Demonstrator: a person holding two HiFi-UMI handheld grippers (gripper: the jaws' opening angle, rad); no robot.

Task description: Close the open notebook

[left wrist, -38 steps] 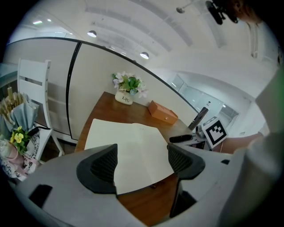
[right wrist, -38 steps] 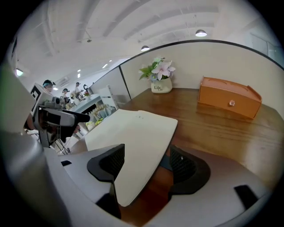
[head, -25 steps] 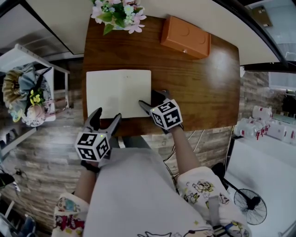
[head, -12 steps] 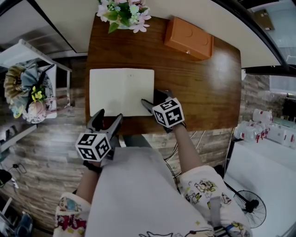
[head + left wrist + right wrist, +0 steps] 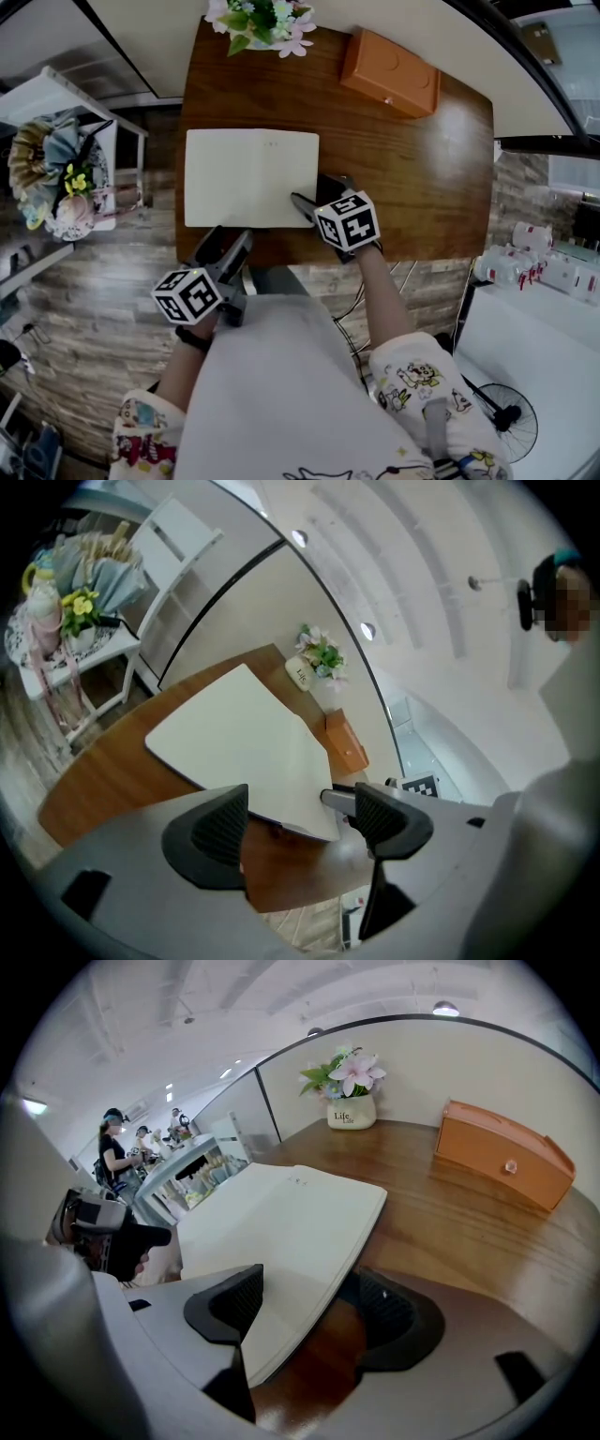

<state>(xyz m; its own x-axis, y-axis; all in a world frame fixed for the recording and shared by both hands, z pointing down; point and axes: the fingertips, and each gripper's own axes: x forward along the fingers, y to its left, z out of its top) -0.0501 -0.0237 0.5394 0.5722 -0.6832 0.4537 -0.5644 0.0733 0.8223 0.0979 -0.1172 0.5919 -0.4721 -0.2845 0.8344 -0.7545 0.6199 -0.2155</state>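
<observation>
Your right gripper [image 5: 312,190] straddles the right edge of the open cream paper notebook [image 5: 251,178], jaws apart (left gripper [image 5: 228,240] gapes empty near its front edge).

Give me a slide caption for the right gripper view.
Right gripper, jaws apart, straddles the near right corner of the open notebook on a wooden table; flower pot and orange box behind.

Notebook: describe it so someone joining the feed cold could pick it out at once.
On the dark wooden table, the notebook lies open and flat on the left half, near the front edge. It is the only pale cream rectangle there, unlike the orange box and flower pot at the far edge, and its right edge sits between the open fingers of the right gripper.
</observation>
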